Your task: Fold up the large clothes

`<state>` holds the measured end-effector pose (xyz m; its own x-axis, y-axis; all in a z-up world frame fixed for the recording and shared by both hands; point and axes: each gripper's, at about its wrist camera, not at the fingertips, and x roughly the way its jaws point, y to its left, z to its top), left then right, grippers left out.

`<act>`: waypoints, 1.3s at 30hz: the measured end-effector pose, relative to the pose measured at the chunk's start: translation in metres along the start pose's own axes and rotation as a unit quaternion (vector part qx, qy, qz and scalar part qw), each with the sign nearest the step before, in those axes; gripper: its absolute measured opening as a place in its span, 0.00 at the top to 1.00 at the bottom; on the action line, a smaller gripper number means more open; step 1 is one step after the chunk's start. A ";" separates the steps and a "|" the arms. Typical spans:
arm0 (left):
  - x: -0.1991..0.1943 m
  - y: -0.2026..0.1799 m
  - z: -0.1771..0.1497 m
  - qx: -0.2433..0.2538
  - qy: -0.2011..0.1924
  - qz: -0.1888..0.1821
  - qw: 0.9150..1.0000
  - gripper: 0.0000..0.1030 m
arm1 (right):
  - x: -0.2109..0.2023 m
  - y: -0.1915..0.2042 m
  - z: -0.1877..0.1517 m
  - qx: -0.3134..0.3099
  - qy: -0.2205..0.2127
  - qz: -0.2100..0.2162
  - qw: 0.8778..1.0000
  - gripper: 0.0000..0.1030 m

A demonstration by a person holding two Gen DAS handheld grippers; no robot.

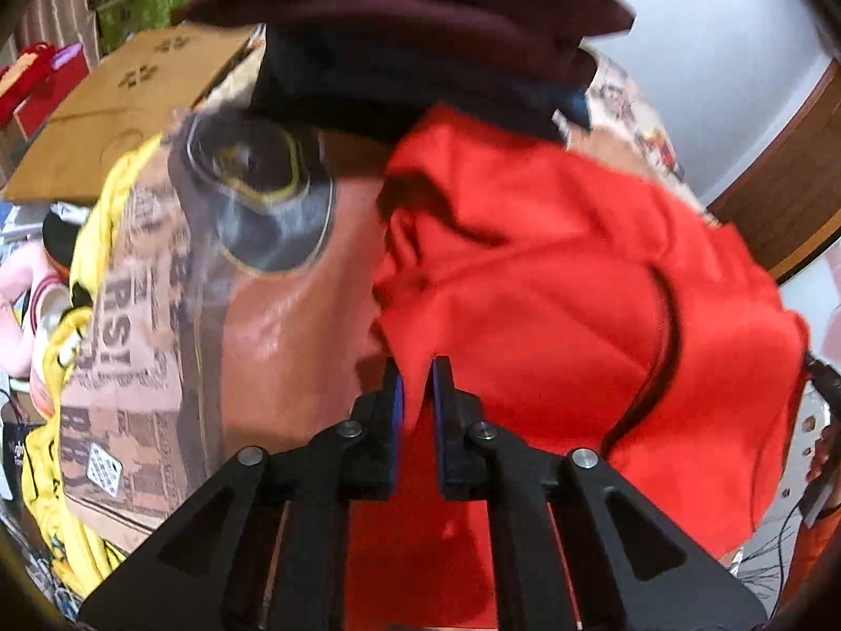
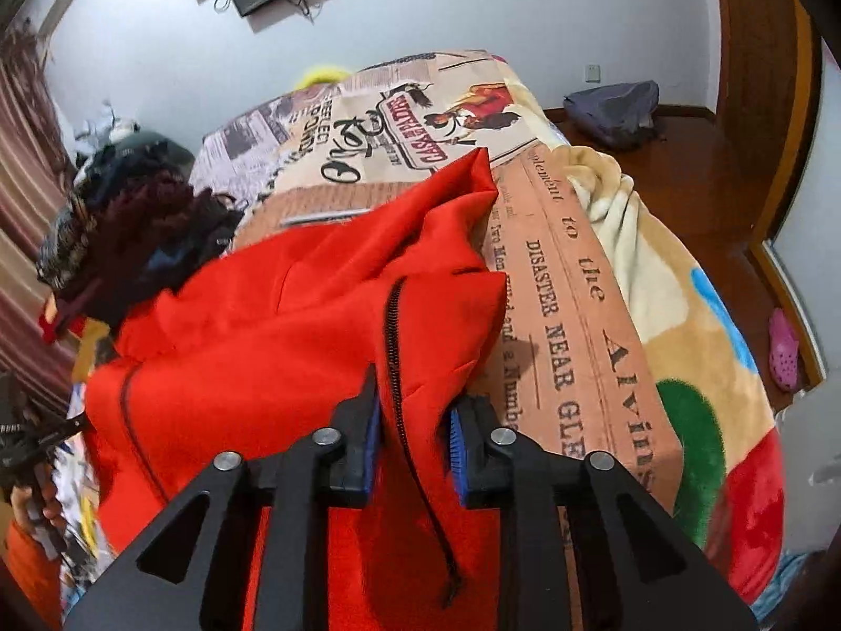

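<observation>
Centrally, the left gripper (image 1: 418, 376) has its blue-padded fingers (image 1: 398, 410) drawn close together, pinching a fold of the red jacket (image 1: 552, 315). The right gripper (image 2: 412, 410) likewise clamps the red jacket (image 2: 273, 347), with the fabric and its black zipper (image 2: 395, 347) running down between the fingers (image 2: 372, 420); the jaws stand slightly wider than those of the left.

The jacket hangs bunched between the two grippers, draped over the newspaper-print bedspread (image 2: 567, 315), which covers the bed beneath it. In the left wrist view the bedspread (image 1: 157, 357) shows to the left of the jacket, its surface blurred. Beyond the jacket, at the far side, lies a heap of dark clothes (image 1: 410, 31), maroon over navy; the same heap (image 2: 131, 221) appears left of the jacket in the right wrist view.

A plush multicoloured blanket (image 2: 699, 368) lies just to the right of the jacket, beyond the bedspread's edge. A flat cardboard sheet (image 1: 121, 105) lies to the far left of the jacket. A yellow cloth (image 1: 89, 242) borders the bedspread on that side.
</observation>
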<state>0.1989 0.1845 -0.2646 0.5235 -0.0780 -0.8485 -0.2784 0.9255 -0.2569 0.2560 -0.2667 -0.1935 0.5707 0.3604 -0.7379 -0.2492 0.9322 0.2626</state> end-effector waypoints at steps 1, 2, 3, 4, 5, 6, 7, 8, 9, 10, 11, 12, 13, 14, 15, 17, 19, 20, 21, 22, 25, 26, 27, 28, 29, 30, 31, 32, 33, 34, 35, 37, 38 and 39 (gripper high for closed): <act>0.002 0.001 -0.002 0.000 0.006 0.003 1.000 0.85 | -0.003 0.000 0.000 -0.004 0.006 0.000 1.000 0.77; 0.002 0.003 -0.004 0.000 0.017 0.006 1.000 0.71 | -0.006 -0.001 0.001 -0.005 0.015 0.001 1.000 0.70; 0.000 0.006 -0.007 -0.001 0.015 0.006 1.000 0.61 | -0.007 -0.003 0.002 -0.005 0.023 0.002 1.000 0.63; -0.004 0.008 -0.009 -0.001 0.009 0.005 1.000 0.57 | -0.010 -0.004 0.001 -0.004 0.030 0.002 1.000 0.60; -0.008 0.011 -0.012 -0.001 0.007 0.005 1.000 0.51 | -0.012 -0.006 -0.002 -0.004 0.033 0.000 0.999 0.58; -0.010 0.014 -0.014 -0.002 0.008 0.001 1.000 0.48 | -0.016 -0.007 -0.005 -0.007 0.036 0.000 0.999 0.58; -0.012 0.017 -0.017 -0.002 0.010 -0.006 1.000 0.47 | -0.017 -0.008 -0.008 -0.009 0.040 0.000 0.999 0.57; -0.014 0.021 -0.021 -0.004 0.015 -0.015 1.000 0.47 | -0.018 -0.010 -0.012 -0.011 0.047 0.000 0.999 0.57; -0.015 0.024 -0.026 -0.005 0.023 -0.026 0.999 0.46 | -0.018 -0.012 -0.018 -0.012 0.056 -0.002 0.998 0.57; -0.016 0.028 -0.033 -0.007 0.032 -0.035 0.999 0.46 | -0.015 -0.013 -0.021 -0.012 0.063 -0.004 0.998 0.57; -0.018 0.029 -0.037 -0.010 0.039 -0.039 0.998 0.46 | -0.015 -0.015 -0.026 -0.013 0.071 -0.004 0.997 0.57; -0.015 0.034 -0.044 -0.015 0.050 -0.044 0.998 0.46 | -0.014 -0.017 -0.033 -0.014 0.077 -0.004 0.997 0.57; -0.012 0.038 -0.050 -0.023 0.061 -0.050 0.997 0.46 | -0.014 -0.018 -0.037 -0.014 0.080 -0.004 0.997 0.57; -0.009 0.040 -0.055 -0.029 0.070 -0.055 0.996 0.46 | -0.015 -0.019 -0.041 -0.012 0.080 -0.003 0.997 0.56; -0.003 0.044 -0.063 -0.042 0.086 -0.069 0.993 0.46 | -0.017 -0.021 -0.047 -0.006 0.080 0.000 0.997 0.51; 0.003 0.046 -0.074 -0.054 0.094 -0.086 0.990 0.46 | -0.019 -0.023 -0.054 0.005 0.080 0.001 0.997 0.46; 0.001 0.043 -0.079 -0.051 0.080 -0.082 0.992 0.45 | -0.022 -0.020 -0.062 0.006 0.077 0.000 0.997 0.46; 0.001 0.039 -0.081 -0.050 0.077 -0.091 0.992 0.45 | -0.023 -0.018 -0.067 0.003 0.076 -0.002 0.997 0.46; 0.001 0.037 -0.081 -0.051 0.077 -0.100 0.991 0.45 | -0.023 -0.016 -0.071 -0.002 0.077 -0.003 0.997 0.46; 0.000 0.034 -0.082 -0.050 0.077 -0.106 0.990 0.45 | -0.023 -0.013 -0.075 -0.007 0.078 -0.002 0.997 0.45; 0.001 0.023 -0.082 -0.038 0.075 -0.106 0.991 0.45 | -0.018 -0.008 -0.088 -0.005 0.088 0.016 0.996 0.43; 0.000 0.020 -0.082 -0.036 0.074 -0.105 0.991 0.46 | -0.018 -0.007 -0.090 -0.003 0.079 0.012 0.997 0.43; 0.000 0.016 -0.082 -0.035 0.073 -0.105 0.991 0.52 | -0.018 -0.006 -0.091 0.000 0.074 0.008 0.997 0.45; -0.001 0.013 -0.081 -0.034 0.072 -0.111 0.991 0.57 | -0.019 -0.006 -0.090 0.005 0.072 0.007 0.997 0.47; -0.001 0.011 -0.079 -0.034 0.071 -0.115 0.990 0.67 | -0.019 -0.004 -0.089 0.010 0.070 0.008 0.997 0.54; -0.004 0.005 -0.079 -0.029 0.068 -0.118 0.990 0.77 | -0.020 -0.004 -0.088 0.014 0.067 0.010 0.998 0.71; -0.005 -0.002 -0.076 -0.022 0.065 -0.120 0.990 0.83 | -0.022 -0.002 -0.086 0.015 0.064 0.021 0.998 0.77; -0.001 -0.009 -0.070 -0.016 0.063 -0.120 0.991 0.89 | -0.023 -0.001 -0.085 0.018 0.062 0.036 0.997 0.85; -0.007 -0.018 -0.069 -0.001 0.053 -0.114 0.992 0.90 | -0.024 0.001 -0.084 0.016 0.064 0.045 0.997 0.87; -0.013 -0.026 -0.066 0.011 0.042 -0.114 0.993 0.92 | -0.023 0.004 -0.082 0.010 0.068 0.049 0.996 0.88; -0.019 -0.031 -0.064 0.022 0.031 -0.122 0.992 0.93 | -0.022 0.007 -0.080 0.003 0.071 0.051 0.996 0.89; -0.035 -0.041 -0.056 0.029 0.005 -0.128 0.991 0.94 | -0.025 0.010 -0.070 0.002 0.063 0.060 0.996 0.89; -0.050 -0.047 -0.048 0.034 -0.016 -0.132 0.991 0.94 | -0.031 0.011 -0.064 0.002 0.052 0.066 0.997 0.90; -0.063 -0.051 -0.041 0.035 -0.035 -0.137 0.989 0.94 | -0.039 0.013 -0.056 0.000 0.036 0.069 0.997 0.90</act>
<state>0.1470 0.1268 -0.2170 0.6272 -0.3052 -0.7166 -0.0628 0.8972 -0.4371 0.1870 -0.2707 -0.1961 0.4735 0.4817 -0.7374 -0.3207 0.8740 0.3651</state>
